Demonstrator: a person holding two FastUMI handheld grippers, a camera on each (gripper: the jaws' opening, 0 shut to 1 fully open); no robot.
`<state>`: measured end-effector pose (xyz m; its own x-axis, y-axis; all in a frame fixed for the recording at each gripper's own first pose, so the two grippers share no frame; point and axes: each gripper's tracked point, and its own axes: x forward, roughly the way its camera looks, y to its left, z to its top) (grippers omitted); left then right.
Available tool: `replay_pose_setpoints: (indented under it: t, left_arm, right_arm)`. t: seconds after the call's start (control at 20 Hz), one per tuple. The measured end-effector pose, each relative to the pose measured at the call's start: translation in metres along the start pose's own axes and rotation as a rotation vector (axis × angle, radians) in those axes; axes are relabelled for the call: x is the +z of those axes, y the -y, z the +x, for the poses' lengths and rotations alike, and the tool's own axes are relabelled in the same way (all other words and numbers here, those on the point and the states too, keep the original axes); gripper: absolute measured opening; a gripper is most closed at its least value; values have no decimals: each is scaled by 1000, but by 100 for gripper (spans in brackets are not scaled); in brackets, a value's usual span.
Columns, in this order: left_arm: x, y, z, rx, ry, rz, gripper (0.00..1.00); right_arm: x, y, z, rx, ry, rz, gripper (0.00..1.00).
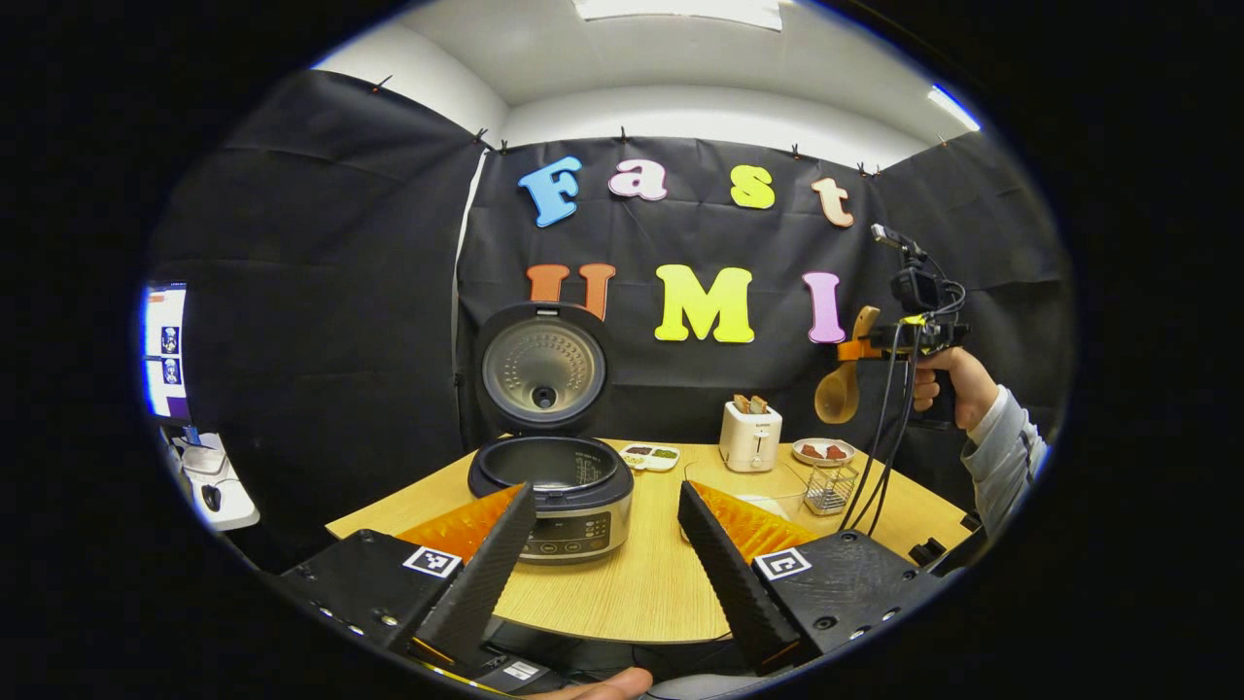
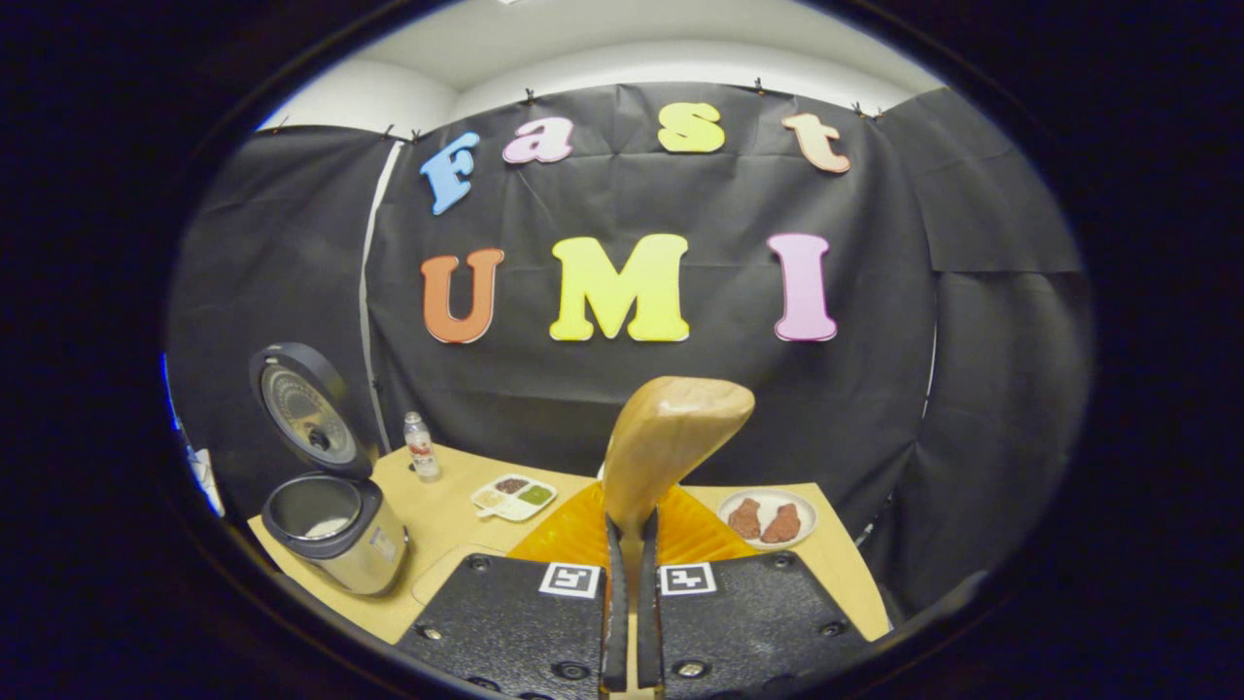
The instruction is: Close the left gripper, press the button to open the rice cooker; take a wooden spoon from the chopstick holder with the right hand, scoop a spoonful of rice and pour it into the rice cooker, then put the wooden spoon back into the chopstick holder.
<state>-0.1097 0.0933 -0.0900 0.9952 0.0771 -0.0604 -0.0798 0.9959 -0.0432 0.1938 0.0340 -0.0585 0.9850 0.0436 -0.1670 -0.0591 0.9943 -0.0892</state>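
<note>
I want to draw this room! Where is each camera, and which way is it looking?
Left gripper view: rides the left gripper, low at the table edge, facing the rice cooker; own open fingers show.
Right gripper view: rides the right gripper, raised, facing the wall; fingers clamp the wooden spoon.
Shared: rice cooker, spoon, plate.

Rice cooker (image 1: 559, 496): round silver-and-black body on the counter (image 1: 632, 583), lid (image 1: 542, 367) raised upright at the rear, inner pot exposed — seen between and beyond the left fingers (image 1: 481, 574), nearer the left one. Wooden spoon (image 2: 671, 442): pale wood, clamped by its handle between the right fingers (image 2: 614, 603), bowl above them, clear of the counter. Chopstick holder (image 1: 831, 486): small wire basket — standing beyond the left gripper's right finger.
</note>
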Motion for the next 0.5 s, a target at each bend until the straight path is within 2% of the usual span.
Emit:
replay_pose_setpoints:
  t: [0.05,0.1,0.15,0.5]
  left_arm:
    - [-2,4,2,-9,-2,1,94]
    - [-3,8,3,-15,-5,2,94]
    - [-4,8,7,-15,-8,0,94]
    - [-12,19,16,-30,-30,12,94]
  right_arm:
    - [-6,9,3,-20,-3,-13,9]
    - [-12,16,6,-31,-8,-12,5]
    - [-18,19,10,-36,-14,-11,9]
    - [-82,49,49,-59,-97,-2,9]
